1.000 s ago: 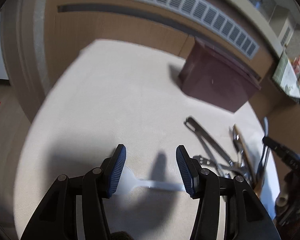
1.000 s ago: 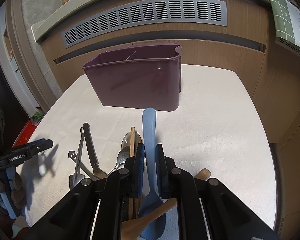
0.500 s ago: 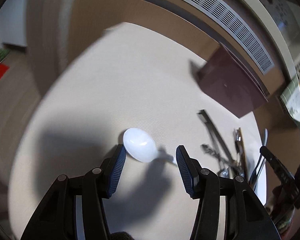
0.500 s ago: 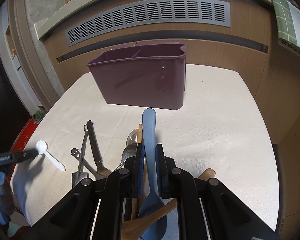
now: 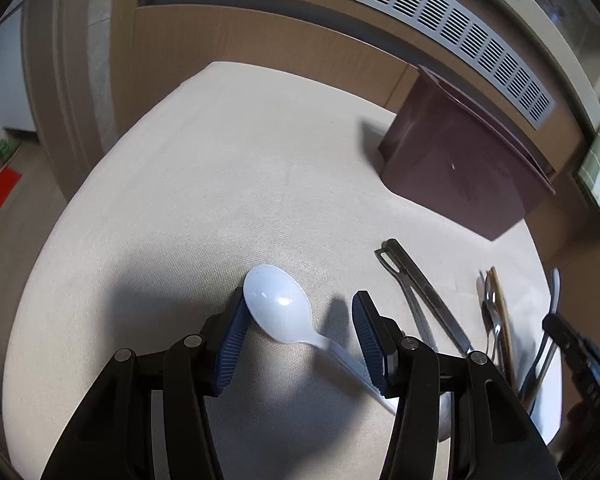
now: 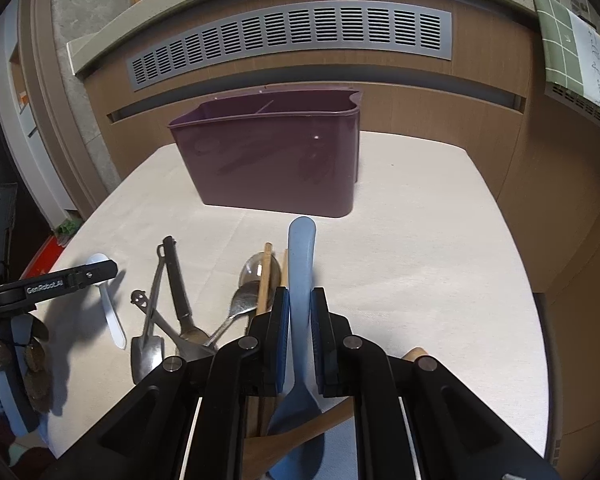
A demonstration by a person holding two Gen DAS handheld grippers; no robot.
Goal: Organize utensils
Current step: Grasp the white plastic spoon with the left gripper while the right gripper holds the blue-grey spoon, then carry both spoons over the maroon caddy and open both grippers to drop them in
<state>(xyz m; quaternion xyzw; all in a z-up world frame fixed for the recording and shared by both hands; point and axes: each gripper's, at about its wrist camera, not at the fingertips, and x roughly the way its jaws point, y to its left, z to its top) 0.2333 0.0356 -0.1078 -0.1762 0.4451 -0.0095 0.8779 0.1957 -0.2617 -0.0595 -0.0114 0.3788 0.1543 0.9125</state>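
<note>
**Two utensils lined up for the holder, neither yet delivered**

A white plastic spoon [image 5: 278, 308] is straddled by the left gripper [image 5: 298, 338], whose jaws stand wide apart on the cream tablecloth [image 5: 220, 184]. The bowl lies just beside the left pad, possibly touching it, while the handle runs off towards four o'clock under the right pad; nothing is clamped. In the other hand, a blue spatula [image 6: 302, 276] is pinched at mid-handle by the right gripper [image 6: 300, 320], jaws nearly closed on it, handle end aimed at twelve o'clock towards the maroon utensil holder [image 6: 276, 168].

The step in hand is judged to be pickup: one tool secured, a second being bracketed. The holder appears empty, so the sorting is reckoned barely begun. The next move would call for the left jaws to be squared across the spoon's narrow neck and then closed, since a thin, light handle could slip or skate on the cloth. The spatula would then need to be carried over the rim and lowered into a compartment.

The left wrist view alone shows the spoon's lie between the pads. Only the right wrist view reveals the holder's inner divider, the loose metal spoons [image 6: 248, 292], the wooden chopsticks [image 6: 266, 276] and the dark tongs [image 6: 172, 276] heaped at nine to ten o'clock of the spatula.
</note>
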